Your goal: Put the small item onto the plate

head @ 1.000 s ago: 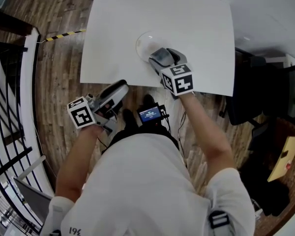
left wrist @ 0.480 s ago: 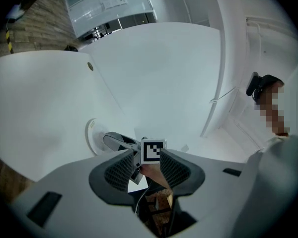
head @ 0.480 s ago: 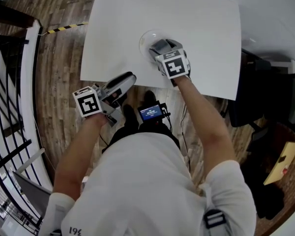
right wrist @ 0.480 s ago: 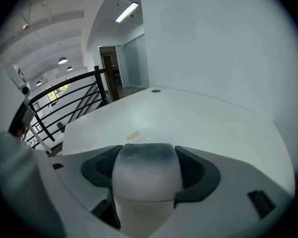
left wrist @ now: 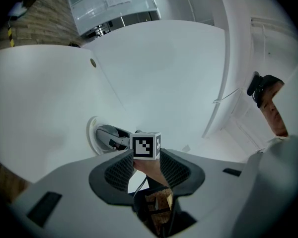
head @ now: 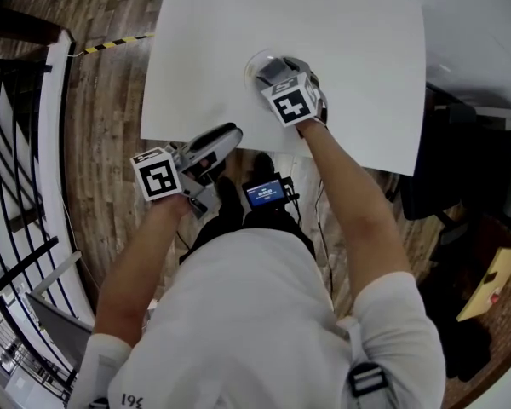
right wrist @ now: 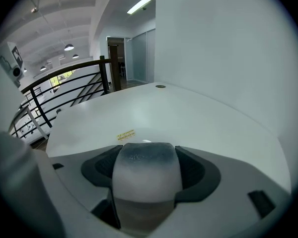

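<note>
A white plate (head: pixel 254 61) sits on the white table (head: pixel 349 49), near its front edge. My right gripper (head: pixel 273 69) hovers over the plate, shut on the small item (right wrist: pixel 146 175), a rounded grey-white piece filling the gap between its jaws. The left gripper view also shows the plate (left wrist: pixel 93 133), with the right gripper (left wrist: pixel 111 137) and its marker cube above it. My left gripper (head: pixel 226 135) is at the table's front edge, left of the plate. Its jaws stand apart with nothing between them (left wrist: pixel 141 165).
A black railing (head: pixel 17 143) runs along the left over the wooden floor. A device with a blue screen (head: pixel 262 194) hangs at the person's chest. A dark chair (head: pixel 443 177) stands right of the table. The table has a round grommet (left wrist: pixel 92 62) and a small yellow sticker (right wrist: pixel 125 135).
The right gripper has moved away from the person, from the plate's near rim to over the plate, still holding the item. The left gripper has shifted slightly toward the table edge.
</note>
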Action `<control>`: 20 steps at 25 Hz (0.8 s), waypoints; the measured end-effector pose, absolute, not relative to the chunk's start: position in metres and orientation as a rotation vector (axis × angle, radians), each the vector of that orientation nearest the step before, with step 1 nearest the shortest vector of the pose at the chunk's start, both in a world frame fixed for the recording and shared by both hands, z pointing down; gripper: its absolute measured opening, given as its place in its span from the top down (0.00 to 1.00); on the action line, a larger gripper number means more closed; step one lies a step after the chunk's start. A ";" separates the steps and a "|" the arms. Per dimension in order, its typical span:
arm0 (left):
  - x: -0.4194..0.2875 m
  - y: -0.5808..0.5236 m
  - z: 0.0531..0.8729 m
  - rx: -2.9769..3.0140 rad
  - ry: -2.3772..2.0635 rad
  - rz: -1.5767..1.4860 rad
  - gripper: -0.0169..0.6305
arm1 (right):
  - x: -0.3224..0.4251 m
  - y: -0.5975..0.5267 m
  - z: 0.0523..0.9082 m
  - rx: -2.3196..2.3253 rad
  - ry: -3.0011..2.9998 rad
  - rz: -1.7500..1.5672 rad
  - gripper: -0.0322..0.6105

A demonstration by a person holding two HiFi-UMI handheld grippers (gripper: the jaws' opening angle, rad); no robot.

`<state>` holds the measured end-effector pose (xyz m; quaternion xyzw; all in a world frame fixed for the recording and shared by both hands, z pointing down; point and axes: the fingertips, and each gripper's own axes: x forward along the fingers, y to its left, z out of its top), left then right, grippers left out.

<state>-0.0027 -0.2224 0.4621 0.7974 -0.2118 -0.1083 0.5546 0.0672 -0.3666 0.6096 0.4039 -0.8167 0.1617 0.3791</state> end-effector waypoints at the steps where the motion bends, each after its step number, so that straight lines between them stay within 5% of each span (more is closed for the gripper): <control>1: -0.004 -0.222 0.462 1.888 -0.500 -0.258 0.75 | 0.066 -0.365 0.610 1.037 -2.088 0.412 0.46; 20: -0.004 -0.218 0.465 1.834 -0.501 -0.264 0.75 | 0.056 -0.369 0.606 1.090 -2.078 0.361 0.46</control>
